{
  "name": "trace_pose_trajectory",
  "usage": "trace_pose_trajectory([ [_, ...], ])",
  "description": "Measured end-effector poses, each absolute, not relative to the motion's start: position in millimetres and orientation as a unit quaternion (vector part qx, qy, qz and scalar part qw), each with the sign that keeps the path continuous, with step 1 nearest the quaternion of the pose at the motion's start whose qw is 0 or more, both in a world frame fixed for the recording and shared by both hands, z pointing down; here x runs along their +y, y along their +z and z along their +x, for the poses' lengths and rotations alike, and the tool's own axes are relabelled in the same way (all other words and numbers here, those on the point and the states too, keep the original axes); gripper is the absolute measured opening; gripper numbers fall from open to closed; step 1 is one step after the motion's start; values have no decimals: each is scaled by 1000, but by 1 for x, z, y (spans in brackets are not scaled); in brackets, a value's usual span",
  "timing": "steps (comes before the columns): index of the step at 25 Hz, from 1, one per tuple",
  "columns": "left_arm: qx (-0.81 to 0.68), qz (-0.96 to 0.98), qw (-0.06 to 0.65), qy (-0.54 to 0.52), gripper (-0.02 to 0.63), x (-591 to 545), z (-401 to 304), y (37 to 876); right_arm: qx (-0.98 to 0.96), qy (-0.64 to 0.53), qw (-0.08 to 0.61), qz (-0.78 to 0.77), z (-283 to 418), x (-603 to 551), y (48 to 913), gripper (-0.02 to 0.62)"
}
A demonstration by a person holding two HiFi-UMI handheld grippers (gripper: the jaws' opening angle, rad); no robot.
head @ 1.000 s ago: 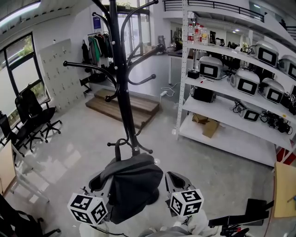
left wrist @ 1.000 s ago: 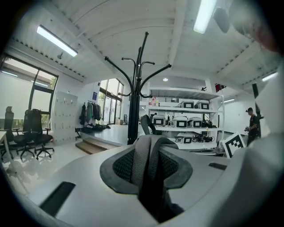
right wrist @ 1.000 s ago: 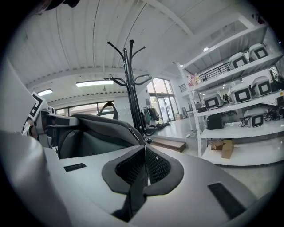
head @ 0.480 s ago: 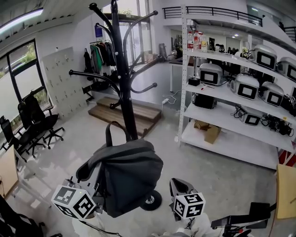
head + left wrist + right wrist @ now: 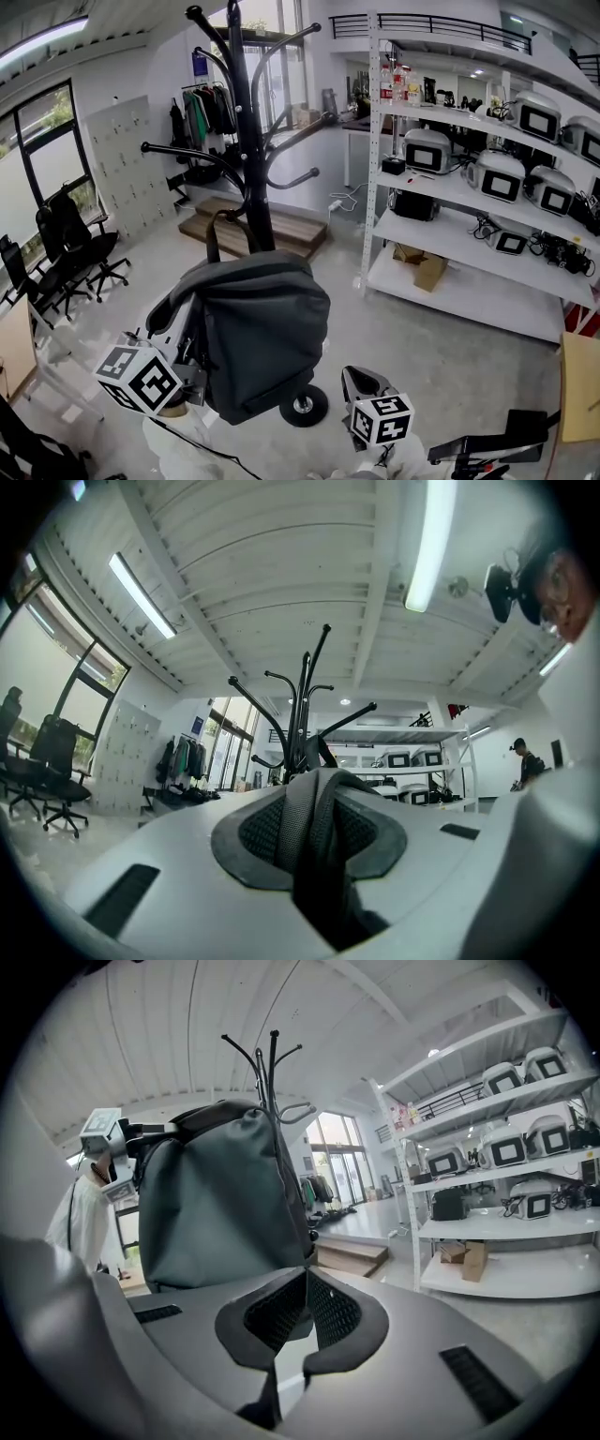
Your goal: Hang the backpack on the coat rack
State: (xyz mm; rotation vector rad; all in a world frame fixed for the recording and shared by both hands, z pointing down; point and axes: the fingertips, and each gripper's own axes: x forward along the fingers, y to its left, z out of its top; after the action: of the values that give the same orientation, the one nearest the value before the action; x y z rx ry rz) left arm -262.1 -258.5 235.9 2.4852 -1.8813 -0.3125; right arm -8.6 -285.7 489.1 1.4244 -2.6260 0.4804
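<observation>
Lifted higher, dark grey backpack [image 5: 262,337] hangs bulging, top loop [image 5: 210,239] upright.

backpack [image 5: 267,337] lifted higher, left tool [image 5: 190,360] raised

Down the right side of the head view runs a white shelving unit [image 5: 371,169], its shelves carrying white box-shaped machines [image 5: 497,175] with dark screens. Bottles [image 5: 398,80] stand on the top shelf and a cardboard box [image 5: 427,265] sits on the lowest one. At the right edge a wooden board [image 5: 577,384] pokes in. Black office chairs [image 5: 80,244] stand at the left, below a tall window [image 5: 42,141]. A pale panel of small lockers [image 5: 122,159] covers the wall beside it. Clothes [image 5: 199,117] hang on a rail at upper centre, and below them lies a low wooden platform [image 5: 300,230] on the grey floor [image 5: 450,356]. In the left gripper view a strip light [image 5: 427,541] glows at the top.
</observation>
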Motion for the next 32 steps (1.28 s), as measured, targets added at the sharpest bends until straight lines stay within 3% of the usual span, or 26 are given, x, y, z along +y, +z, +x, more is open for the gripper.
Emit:
trace_pose_trajectory([
  [32,-613,789,36,-27,89,-341,-291,260,-861,170,73,473,-19,-305,512,14],
])
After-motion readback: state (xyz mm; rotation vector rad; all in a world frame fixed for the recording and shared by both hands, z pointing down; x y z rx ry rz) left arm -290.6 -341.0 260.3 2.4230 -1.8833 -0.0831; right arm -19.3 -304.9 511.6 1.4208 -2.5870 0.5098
